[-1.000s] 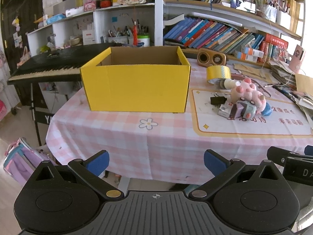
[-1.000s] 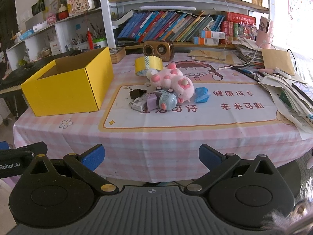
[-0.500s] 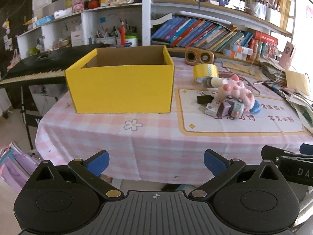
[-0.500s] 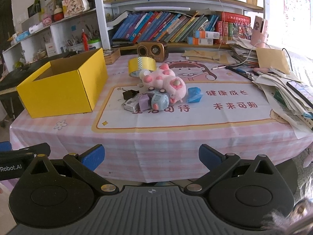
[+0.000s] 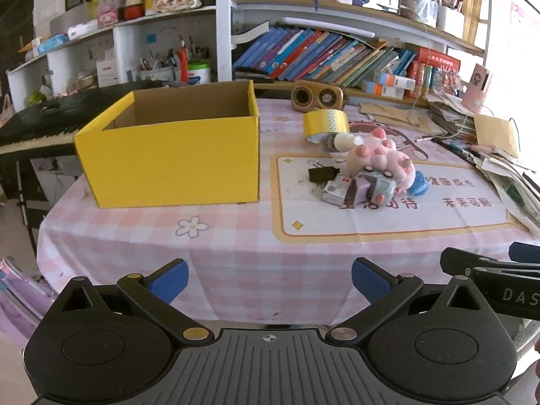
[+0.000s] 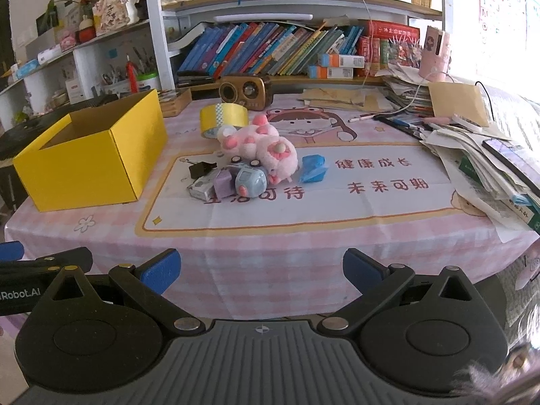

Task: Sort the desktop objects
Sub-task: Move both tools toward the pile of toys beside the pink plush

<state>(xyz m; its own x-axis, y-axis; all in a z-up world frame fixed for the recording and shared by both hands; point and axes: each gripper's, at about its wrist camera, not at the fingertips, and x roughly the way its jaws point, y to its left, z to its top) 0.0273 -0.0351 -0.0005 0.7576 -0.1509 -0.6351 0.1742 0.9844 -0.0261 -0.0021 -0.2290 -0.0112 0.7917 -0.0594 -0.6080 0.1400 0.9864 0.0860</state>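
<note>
An open yellow cardboard box stands on the left of the pink checked table. To its right lies a pile: a pink plush toy, a grey-blue toy car, a black binder clip, a small grey box, a blue paper piece and a yellow tape roll. My left gripper and right gripper are both open and empty, in front of the table's near edge.
A wooden speaker sits behind the tape. Stacks of papers, pens and a brown envelope crowd the table's right side. Bookshelves stand behind, a black keyboard to the left. A printed mat covers the table's middle.
Both views have swung slightly; the left gripper has turned right, so the box sits further left and the pile nearer the middle. Both grippers stay open.
</note>
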